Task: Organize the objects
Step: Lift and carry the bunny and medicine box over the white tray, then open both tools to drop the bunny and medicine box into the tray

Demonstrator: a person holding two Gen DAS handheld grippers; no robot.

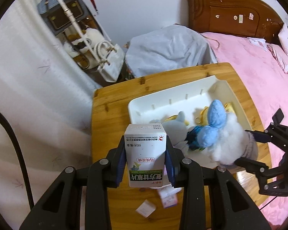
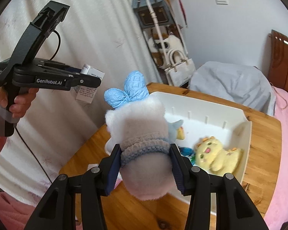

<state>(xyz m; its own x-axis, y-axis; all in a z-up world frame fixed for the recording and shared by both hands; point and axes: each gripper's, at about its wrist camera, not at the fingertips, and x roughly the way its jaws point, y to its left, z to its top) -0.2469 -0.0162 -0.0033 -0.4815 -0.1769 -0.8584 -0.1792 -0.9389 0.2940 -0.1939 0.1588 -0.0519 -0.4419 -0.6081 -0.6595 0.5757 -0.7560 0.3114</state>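
Left gripper clamps the medicine box — right gripper clamps the fluffy mitten over the tray.

A white medicine box with green lettering is standing upright at lower centre, clear of the table. A fluffy white mitten with a blue bow is hanging mid-frame, above the white bin where a yellow plush is lying at right.
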